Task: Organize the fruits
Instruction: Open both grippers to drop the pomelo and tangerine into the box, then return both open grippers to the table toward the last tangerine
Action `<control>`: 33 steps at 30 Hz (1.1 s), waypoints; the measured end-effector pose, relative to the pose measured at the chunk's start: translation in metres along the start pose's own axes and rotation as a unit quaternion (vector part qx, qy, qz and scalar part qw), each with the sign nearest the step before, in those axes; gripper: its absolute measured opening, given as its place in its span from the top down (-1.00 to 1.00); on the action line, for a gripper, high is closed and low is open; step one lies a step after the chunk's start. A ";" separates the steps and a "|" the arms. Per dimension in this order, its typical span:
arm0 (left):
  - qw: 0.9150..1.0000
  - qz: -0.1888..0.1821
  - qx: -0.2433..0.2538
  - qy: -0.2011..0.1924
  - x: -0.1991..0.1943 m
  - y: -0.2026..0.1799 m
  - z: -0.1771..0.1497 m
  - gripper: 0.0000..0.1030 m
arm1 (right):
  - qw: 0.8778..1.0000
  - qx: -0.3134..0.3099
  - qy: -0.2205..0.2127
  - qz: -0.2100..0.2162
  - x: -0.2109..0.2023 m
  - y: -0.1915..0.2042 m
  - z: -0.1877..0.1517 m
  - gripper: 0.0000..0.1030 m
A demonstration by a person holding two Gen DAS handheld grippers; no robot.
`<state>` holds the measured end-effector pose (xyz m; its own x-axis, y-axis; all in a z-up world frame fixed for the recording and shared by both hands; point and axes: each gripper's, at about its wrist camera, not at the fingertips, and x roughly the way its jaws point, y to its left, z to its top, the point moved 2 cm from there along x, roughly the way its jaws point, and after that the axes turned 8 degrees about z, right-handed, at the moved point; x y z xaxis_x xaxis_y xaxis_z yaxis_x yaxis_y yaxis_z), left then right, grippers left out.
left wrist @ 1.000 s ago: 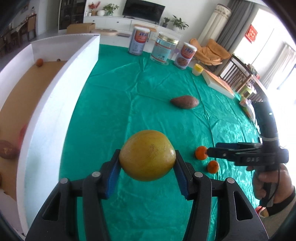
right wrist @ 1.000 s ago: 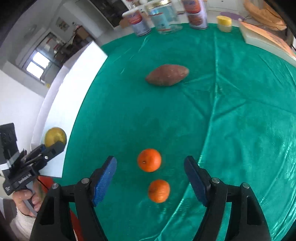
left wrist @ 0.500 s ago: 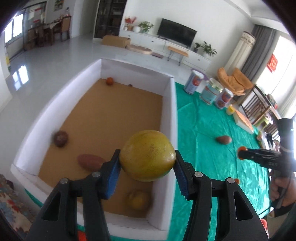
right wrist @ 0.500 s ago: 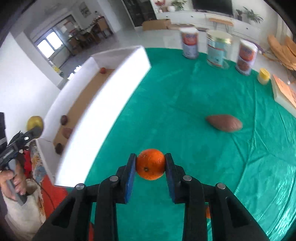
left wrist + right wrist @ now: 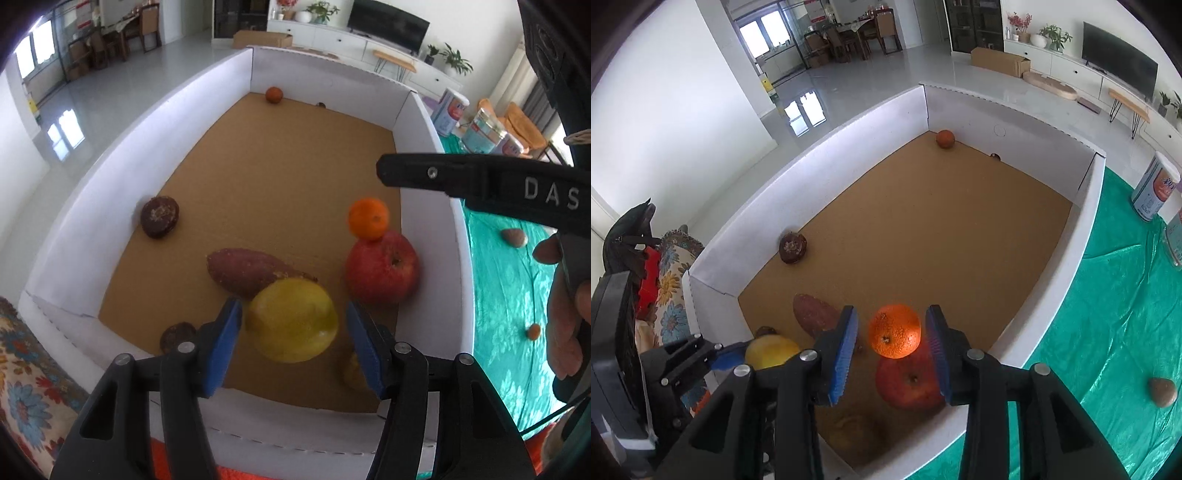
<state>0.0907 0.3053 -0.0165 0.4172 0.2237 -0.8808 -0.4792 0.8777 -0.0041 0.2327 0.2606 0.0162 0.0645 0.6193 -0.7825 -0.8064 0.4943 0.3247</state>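
Observation:
My left gripper [image 5: 295, 343] hangs over the near end of the white-walled box [image 5: 92, 206]. Its jaws are opening, and the yellow fruit [image 5: 291, 319] sits loose between the blue pads with a gap on each side. Beside it, my right gripper [image 5: 890, 350] is also opening, the orange [image 5: 894, 331] free between its pads just above a red apple [image 5: 908, 380]. The left wrist view shows the orange [image 5: 369, 218] dropping onto that apple [image 5: 382, 266]. A sweet potato [image 5: 247, 271] lies on the brown floor of the box.
Also in the box [image 5: 849, 129] are two dark brown fruits [image 5: 159, 216], a small orange [image 5: 274, 94] at the far wall and a yellowish fruit [image 5: 853, 424] at the near wall. On the green cloth [image 5: 1108, 332] lie a sweet potato [image 5: 1162, 392] and cans [image 5: 1154, 192].
Both grippers have swung from the green cloth to above the box. The left jaws have let go of the yellow fruit; the right ones gripped the orange, carried it over and released it.

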 end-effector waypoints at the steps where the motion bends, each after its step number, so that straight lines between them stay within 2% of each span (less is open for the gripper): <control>1: 1.000 0.002 0.000 -0.011 -0.006 0.001 0.002 -0.43 | 1.000 0.003 -0.022 0.006 -0.012 -0.005 0.004 0.05; 4: 0.998 0.001 -0.004 -0.063 -0.039 -0.002 0.013 -0.59 | 0.995 0.002 -0.094 0.020 -0.068 -0.014 0.012 -0.05; 5: 0.997 -0.001 -0.004 -0.082 -0.053 -0.005 0.016 -0.65 | 0.993 -0.005 -0.119 0.014 -0.091 -0.015 0.010 -0.19; 7: 0.993 -0.015 -0.001 -0.120 -0.081 -0.018 0.022 -0.72 | 0.985 -0.021 -0.168 -0.012 -0.141 -0.021 0.002 -0.44; 9: 0.988 -0.037 0.013 -0.152 -0.106 -0.038 0.024 -0.80 | 0.978 -0.026 -0.203 -0.046 -0.185 -0.035 -0.016 -0.85; 11: 0.983 -0.062 0.033 -0.172 -0.123 -0.067 0.020 -0.82 | 0.971 -0.024 -0.220 -0.090 -0.218 -0.058 -0.044 -0.99; 14: 0.975 -0.112 0.073 -0.175 -0.130 -0.118 0.006 -0.86 | 0.962 0.000 -0.218 -0.166 -0.248 -0.109 -0.105 -0.99; 16: 0.973 -0.142 0.094 -0.158 -0.119 -0.155 -0.009 -0.86 | 0.957 0.048 -0.202 -0.200 -0.259 -0.154 -0.156 -0.99; 18: 0.973 -0.156 0.114 -0.128 -0.096 -0.193 -0.026 -0.86 | 0.951 0.114 -0.180 -0.224 -0.264 -0.204 -0.212 -0.99; 21: 0.972 -0.162 0.139 -0.095 -0.050 -0.243 -0.053 -0.86 | 0.931 0.200 -0.155 -0.262 -0.270 -0.263 -0.299 -0.99; 25: 0.972 -0.132 0.179 -0.079 -0.001 -0.292 -0.079 -0.86 | 0.912 0.254 -0.135 -0.293 -0.274 -0.299 -0.384 -0.99; 29: 0.967 -0.102 0.214 -0.097 0.019 -0.318 -0.090 -0.86 | 0.905 0.278 -0.141 -0.290 -0.266 -0.303 -0.417 -0.99; 33: 0.965 -0.089 0.222 -0.106 0.031 -0.323 -0.089 -0.86 | 0.907 0.268 -0.136 -0.295 -0.248 -0.302 -0.411 -0.99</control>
<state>0.1895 -0.0088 -0.0852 0.6335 0.0938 -0.7680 -0.0266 0.9947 0.0995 0.2189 -0.2934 -0.1059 0.5930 0.2412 -0.7682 -0.1867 0.9693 0.1602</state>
